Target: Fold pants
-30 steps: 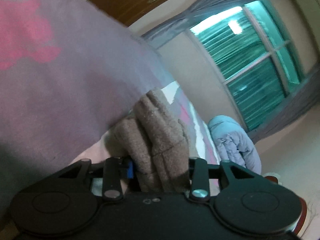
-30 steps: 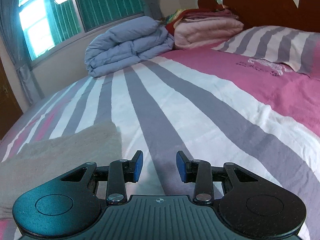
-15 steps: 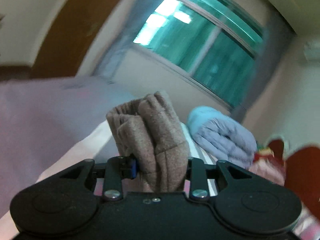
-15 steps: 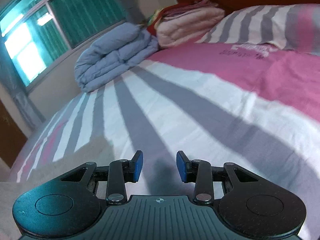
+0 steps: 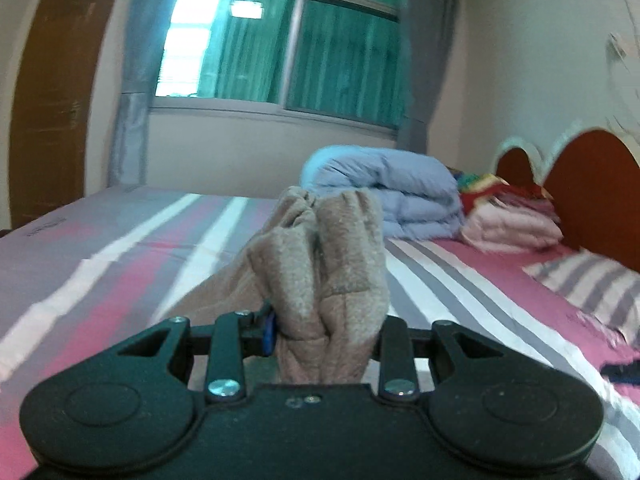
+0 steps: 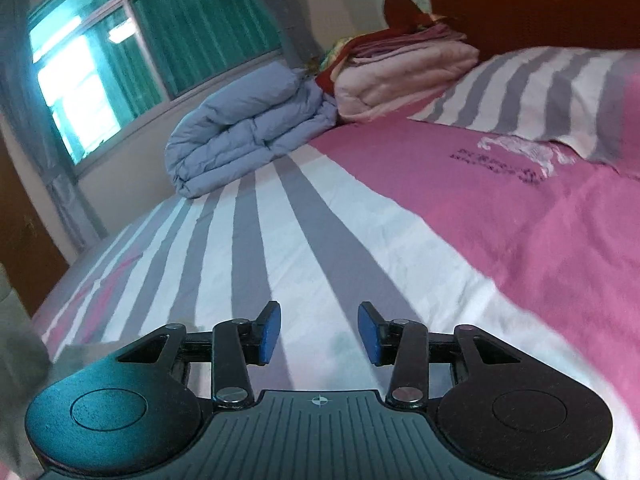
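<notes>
The left gripper (image 5: 324, 332) is clenched on a bunched fold of the brown fleece pants (image 5: 332, 276); its jaws have just been closing tighter on the cloth. The wad stands up between the fingers and rises ahead of them, while the rest of the pants trails down to the left of the claw onto the striped bedsheet (image 5: 120, 248). Beyond the wad lies a folded blue duvet (image 5: 392, 196), with a pink folded stack (image 5: 516, 228) to its right, against the headboard (image 5: 592, 184).

The right gripper (image 6: 319, 332) is released, nothing between its blue pads (image 6: 270, 332), and its jaws have just been opening wider. It hangs over bare sheet; a blurred edge of brownish cloth shows at its lower left
</notes>
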A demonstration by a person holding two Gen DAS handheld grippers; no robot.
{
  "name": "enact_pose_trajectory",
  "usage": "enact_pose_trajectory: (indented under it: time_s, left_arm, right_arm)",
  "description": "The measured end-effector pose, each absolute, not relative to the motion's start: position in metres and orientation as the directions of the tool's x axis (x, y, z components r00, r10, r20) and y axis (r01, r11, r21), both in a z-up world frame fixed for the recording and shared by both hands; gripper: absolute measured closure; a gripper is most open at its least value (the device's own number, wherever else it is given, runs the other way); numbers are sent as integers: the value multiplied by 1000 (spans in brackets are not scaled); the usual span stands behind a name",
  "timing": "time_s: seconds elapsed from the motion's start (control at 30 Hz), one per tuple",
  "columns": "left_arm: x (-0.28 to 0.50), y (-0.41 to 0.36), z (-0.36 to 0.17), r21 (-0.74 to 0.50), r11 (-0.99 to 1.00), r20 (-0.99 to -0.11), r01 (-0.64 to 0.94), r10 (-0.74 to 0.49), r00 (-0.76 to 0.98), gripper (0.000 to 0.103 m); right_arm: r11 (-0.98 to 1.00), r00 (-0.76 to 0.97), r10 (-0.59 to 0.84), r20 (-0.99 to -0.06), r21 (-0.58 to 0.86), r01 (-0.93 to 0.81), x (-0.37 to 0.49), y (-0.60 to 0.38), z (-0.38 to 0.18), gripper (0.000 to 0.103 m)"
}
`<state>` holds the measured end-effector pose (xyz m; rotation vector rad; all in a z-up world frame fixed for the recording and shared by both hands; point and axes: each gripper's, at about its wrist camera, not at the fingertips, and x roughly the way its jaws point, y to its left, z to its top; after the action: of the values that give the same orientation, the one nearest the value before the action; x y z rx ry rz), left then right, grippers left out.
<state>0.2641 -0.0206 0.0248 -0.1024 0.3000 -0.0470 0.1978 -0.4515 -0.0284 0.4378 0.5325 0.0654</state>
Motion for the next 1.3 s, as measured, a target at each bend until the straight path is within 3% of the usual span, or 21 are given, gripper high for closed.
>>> enact_pose_trajectory:
  time_s: [0.23, 0.6, 0.7, 0.73, 0.8, 0.83, 0.9, 1.03, 1.17, 1.3]
  left_arm:
    - [264, -99, -14, 92, 994, -327, 65, -31, 944, 82]
    - [258, -170, -55, 213, 960, -380, 184, -92, 920, 82]
    - [269, -191, -70, 290, 934, -447, 207, -59, 892, 78]
    - [268, -195, -74, 311, 927, -442, 210, -55, 895, 73]
    - [266, -198, -75, 285, 915, -444, 287, -139, 885, 16]
    - [263, -197, -75, 265, 913, -439, 311, -173, 882, 7]
    - [255, -197, -72, 262, 910, -412, 322, -197, 890, 15]
    - [231, -182, -53, 227, 927, -306, 300, -224, 925, 15]
    - [206, -142, -40, 209, 955, -256, 213, -156, 954, 16]
    - [174, -78, -38, 177, 980, -260, 87, -39, 965, 21]
  right_arm:
    - [920, 866, 172, -469, 391, 29, 201, -478, -34, 60]
    - [896, 851, 162, -499, 437, 85, 185, -518, -57, 60]
    - [889, 843, 165, -512, 446, 97, 183, -523, -63, 60]
    - [887, 841, 167, -515, 450, 100, 182, -524, -64, 60]
    - [885, 840, 165, -517, 454, 106, 178, -525, -65, 60]
    - [884, 840, 163, -517, 455, 108, 177, -526, -65, 60]
    - [885, 841, 159, -517, 453, 111, 173, -528, -64, 60]
    - [883, 840, 154, -520, 453, 119, 165, -528, -62, 60]
    - [883, 845, 166, -509, 458, 103, 158, -522, -54, 60]
    - [877, 848, 190, -494, 474, 80, 152, -506, -45, 60]
